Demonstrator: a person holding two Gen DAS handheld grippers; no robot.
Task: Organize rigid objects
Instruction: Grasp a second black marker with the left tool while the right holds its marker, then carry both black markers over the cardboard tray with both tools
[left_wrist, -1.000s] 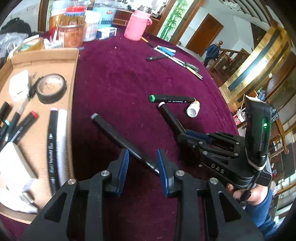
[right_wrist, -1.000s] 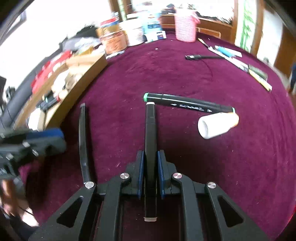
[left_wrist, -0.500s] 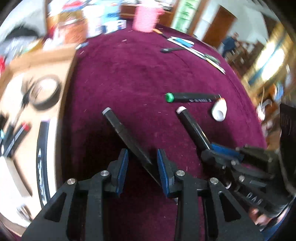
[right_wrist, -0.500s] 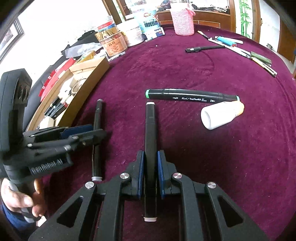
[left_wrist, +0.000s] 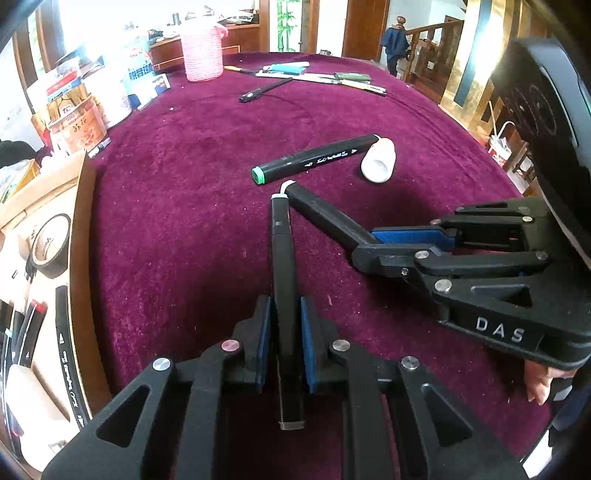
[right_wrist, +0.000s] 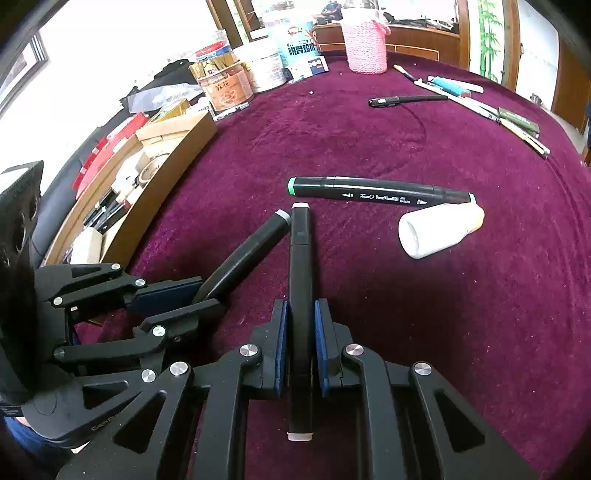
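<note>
On the dark red cloth, my left gripper (left_wrist: 283, 306) is closing its jaws, and the blue pads press on a black marker (left_wrist: 282, 251) that points away from me. My right gripper (right_wrist: 301, 310) is shut on a second black marker (right_wrist: 301, 251) with a white end. In the right wrist view the left gripper (right_wrist: 207, 295) comes in from the left, its marker (right_wrist: 251, 251) angled so the two tips nearly meet. Just beyond lie a green-capped black marker (right_wrist: 380, 194) and a small white bottle (right_wrist: 436, 229) on its side.
A shallow cardboard box (left_wrist: 83, 229) at the left holds markers and a tape roll (left_wrist: 50, 243). At the far edge stand a pink knitted holder (left_wrist: 203, 51) and cans (left_wrist: 79, 125). Several pens (left_wrist: 321, 75) and a black pen (left_wrist: 264, 90) lie far off.
My left gripper swung round in line with its black marker and its jaws shut on it. The right gripper kept still, holding its marker.
</note>
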